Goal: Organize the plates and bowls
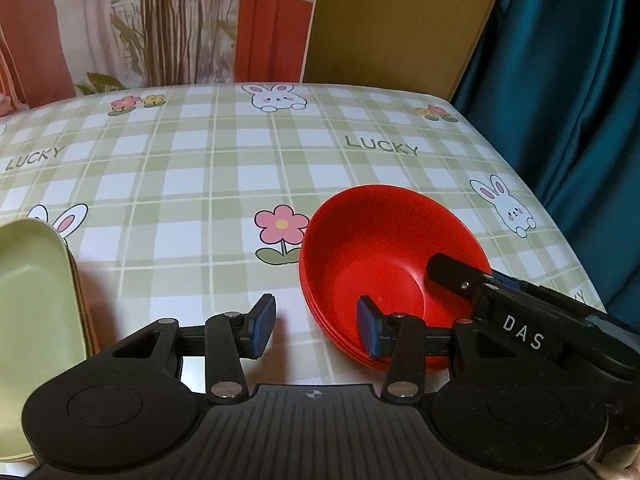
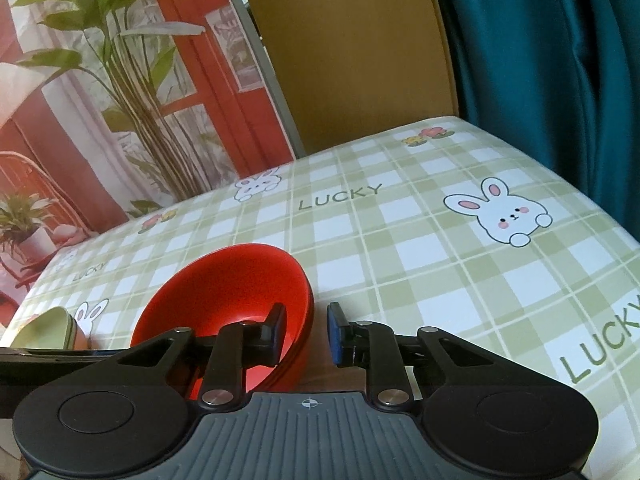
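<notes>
Table [image 1: 224, 168] under a green checked bunny-print cloth; stacked red bowls [image 1: 380, 236] lower right, pale green dishes [image 1: 32, 280] at left edge.

Left hand-held gripper [image 1: 316, 326] astride red bowls' [image 1: 380, 240] near rim, jaws parted.

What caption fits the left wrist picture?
Both grippers straddle the rim of stacked red bowls on a checked tablecloth.
</notes>
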The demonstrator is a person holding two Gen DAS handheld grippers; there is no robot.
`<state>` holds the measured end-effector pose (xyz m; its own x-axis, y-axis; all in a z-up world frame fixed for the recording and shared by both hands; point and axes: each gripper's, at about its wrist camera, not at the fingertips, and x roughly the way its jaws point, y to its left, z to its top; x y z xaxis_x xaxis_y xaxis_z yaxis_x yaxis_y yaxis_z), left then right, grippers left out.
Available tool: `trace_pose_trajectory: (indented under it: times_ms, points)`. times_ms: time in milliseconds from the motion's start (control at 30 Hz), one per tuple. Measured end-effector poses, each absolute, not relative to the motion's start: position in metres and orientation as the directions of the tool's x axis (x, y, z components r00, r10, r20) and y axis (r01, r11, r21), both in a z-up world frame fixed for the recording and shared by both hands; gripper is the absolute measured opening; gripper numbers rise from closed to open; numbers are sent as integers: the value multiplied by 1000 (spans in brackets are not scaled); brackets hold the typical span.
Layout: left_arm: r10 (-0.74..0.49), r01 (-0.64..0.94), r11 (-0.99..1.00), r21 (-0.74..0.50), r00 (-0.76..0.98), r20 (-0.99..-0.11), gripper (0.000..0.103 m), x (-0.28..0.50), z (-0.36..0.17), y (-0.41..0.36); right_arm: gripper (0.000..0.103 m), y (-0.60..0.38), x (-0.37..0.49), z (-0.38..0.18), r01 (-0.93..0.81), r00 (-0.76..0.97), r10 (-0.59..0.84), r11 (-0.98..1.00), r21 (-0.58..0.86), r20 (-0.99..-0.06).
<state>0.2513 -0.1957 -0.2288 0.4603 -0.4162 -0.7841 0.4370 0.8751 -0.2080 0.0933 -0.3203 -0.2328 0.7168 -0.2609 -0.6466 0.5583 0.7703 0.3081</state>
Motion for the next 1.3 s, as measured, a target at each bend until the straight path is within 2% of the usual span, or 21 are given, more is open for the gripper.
trace_pose_trajectory:
  times_ms: [300,467,1300]
  points:
    - [-425,435,873,-221,456,-782,45,253,-233,-198,15,-320,96,-236,544,726,-236,772,329,-646]
    - [-451,451,860,-239,454,-768,27,252,-231,-199,15,-320,97,-235,545,726,-235,770,331,-647]
    - [-427,438,874,-211,484,-764,27,238,-212,-182,12,-302,103,-217,515,738,-228,799,311,-636]
